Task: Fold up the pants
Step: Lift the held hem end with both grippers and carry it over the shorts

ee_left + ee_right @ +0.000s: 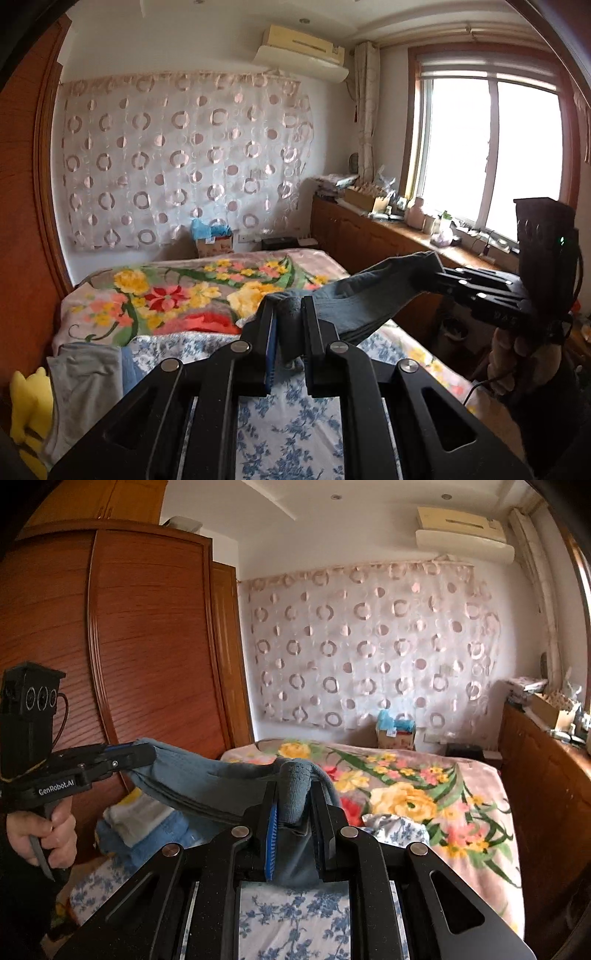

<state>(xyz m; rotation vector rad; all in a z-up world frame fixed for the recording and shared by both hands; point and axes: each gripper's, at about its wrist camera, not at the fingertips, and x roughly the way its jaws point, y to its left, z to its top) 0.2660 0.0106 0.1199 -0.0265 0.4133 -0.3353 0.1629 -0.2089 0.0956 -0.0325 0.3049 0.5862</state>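
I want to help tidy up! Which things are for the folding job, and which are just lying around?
For the job:
- blue pants
- left hand-held gripper
- right hand-held gripper

Just lying about:
- flowery blanket
- yellow soft toy
- cardboard box
- grey garment

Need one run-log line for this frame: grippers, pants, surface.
left gripper: shut on pants | right gripper: shut on pants | pants: stretched between both, above bed | fold: not yet
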